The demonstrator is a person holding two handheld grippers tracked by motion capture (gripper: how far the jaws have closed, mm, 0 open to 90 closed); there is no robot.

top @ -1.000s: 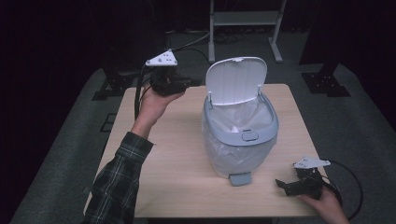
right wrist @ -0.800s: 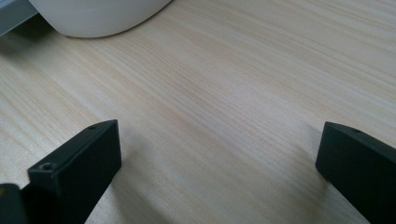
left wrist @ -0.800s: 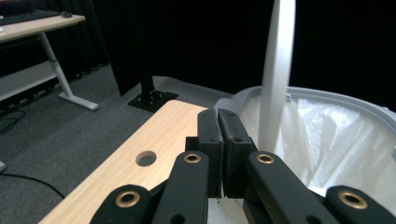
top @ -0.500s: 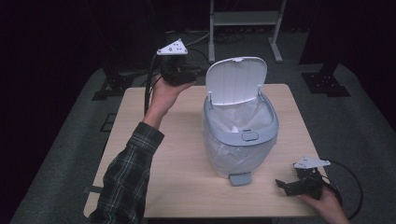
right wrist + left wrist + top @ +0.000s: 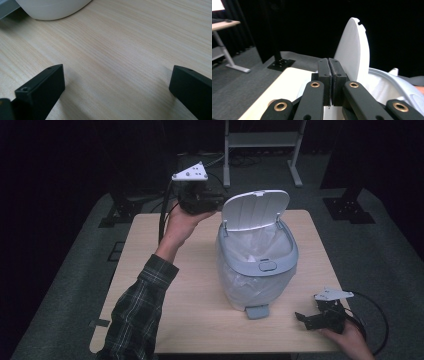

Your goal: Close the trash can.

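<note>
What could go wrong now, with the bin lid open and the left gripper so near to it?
The shut left gripper is raised just behind the upright lid; a push may slam it down onto the bin. The bin looks light and might slide on the table.

Left tongs (image 5: 200, 200) held high at upper centre-left of the high view, jaws pressed flat together, plaid-sleeved forearm stretching up from the bottom edge. Right tongs (image 5: 320, 316) low at lower right, jaws spread wide.
</note>
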